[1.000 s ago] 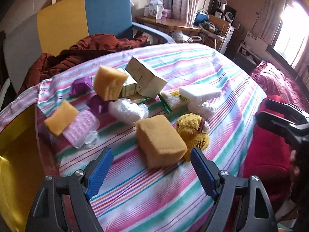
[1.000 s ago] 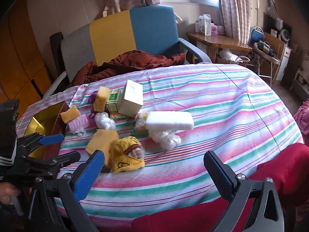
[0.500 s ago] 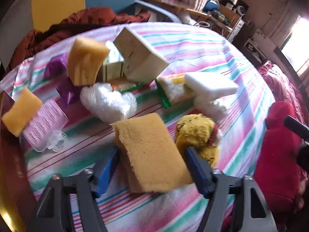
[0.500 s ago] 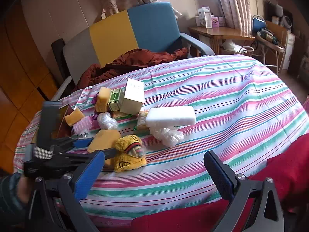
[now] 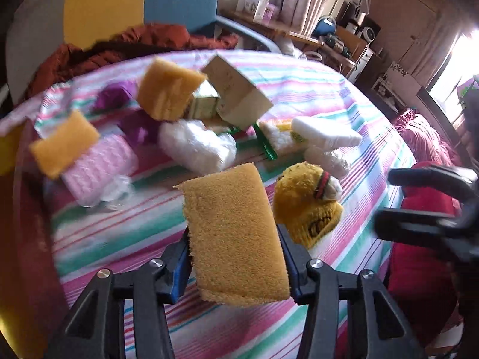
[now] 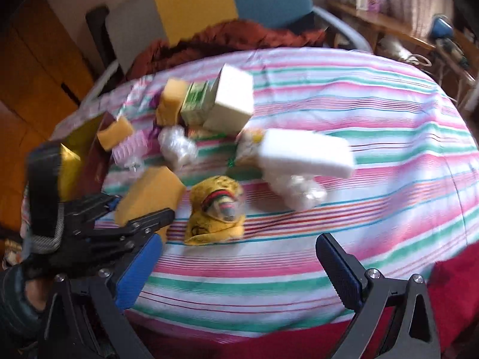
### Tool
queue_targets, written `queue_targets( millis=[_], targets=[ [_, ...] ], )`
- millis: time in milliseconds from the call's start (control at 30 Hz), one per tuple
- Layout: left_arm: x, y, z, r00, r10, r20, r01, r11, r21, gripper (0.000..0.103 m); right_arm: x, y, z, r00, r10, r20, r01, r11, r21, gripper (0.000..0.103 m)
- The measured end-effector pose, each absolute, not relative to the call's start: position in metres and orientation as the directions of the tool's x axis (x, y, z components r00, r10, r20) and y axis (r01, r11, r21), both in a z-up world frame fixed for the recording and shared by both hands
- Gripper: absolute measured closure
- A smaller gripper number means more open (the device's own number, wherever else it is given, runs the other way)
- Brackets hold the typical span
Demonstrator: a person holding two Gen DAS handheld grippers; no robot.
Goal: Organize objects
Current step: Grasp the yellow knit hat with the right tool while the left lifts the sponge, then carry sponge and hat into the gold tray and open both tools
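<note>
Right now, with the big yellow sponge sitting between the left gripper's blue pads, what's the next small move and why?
Probably finish the squeeze, then lift. The left gripper is closing with the big yellow sponge between its fingers, both pads at its sides. The yellow plush toy sits close beside it, so a straight-up lift seems safest. The right gripper is open over bare striped tablecloth.

My bench (image 6: 374, 113) wears a pink, green and white striped cloth. On it lie a yellow plush toy (image 6: 217, 209), a white foam block (image 6: 302, 152) over crinkled plastic, a cream box (image 6: 232, 101), a pink packet (image 5: 98, 164) and two yellow sponges (image 5: 166, 89).
</note>
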State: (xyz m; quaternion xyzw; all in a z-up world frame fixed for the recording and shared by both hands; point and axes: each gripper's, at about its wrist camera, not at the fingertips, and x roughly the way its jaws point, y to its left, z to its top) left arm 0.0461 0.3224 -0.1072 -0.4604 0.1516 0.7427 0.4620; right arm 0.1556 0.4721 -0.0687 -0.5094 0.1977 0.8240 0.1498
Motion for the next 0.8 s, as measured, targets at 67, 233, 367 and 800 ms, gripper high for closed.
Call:
queue_targets(
  millis=[67, 233, 367, 800],
  targets=[
    [0.045, 0.311, -0.097, -0.18, 0.557, -0.811, -0.827, -0.532, -0.182, 0.052, 0.139, 0.467, -0.077, -0.402, 0.042, -0.915, -0.44, -0.885, 0.152, 0.0],
    [0.042, 0.276, -0.066, -0.264, 0.577, -0.773, -0.815, -0.562, -0.14, 0.051, 0.107, 0.467, -0.11, -0.282, 0.063, -0.957, -0.491, -0.867, 0.087, 0.0],
    [0.044, 0.269, -0.046, -0.301, 0.595, -0.745, -0.81, -0.572, -0.129, 0.051, 0.1, 0.468, -0.127, -0.238, 0.081, -0.968, -0.518, -0.854, 0.056, 0.018],
    [0.025, 0.197, -0.021, -0.399, 0.594, -0.699, -0.722, -0.673, -0.16, 0.05, 0.116, 0.444, -0.104, -0.397, 0.069, -0.915, -0.451, -0.883, 0.129, 0.062]
  ],
)
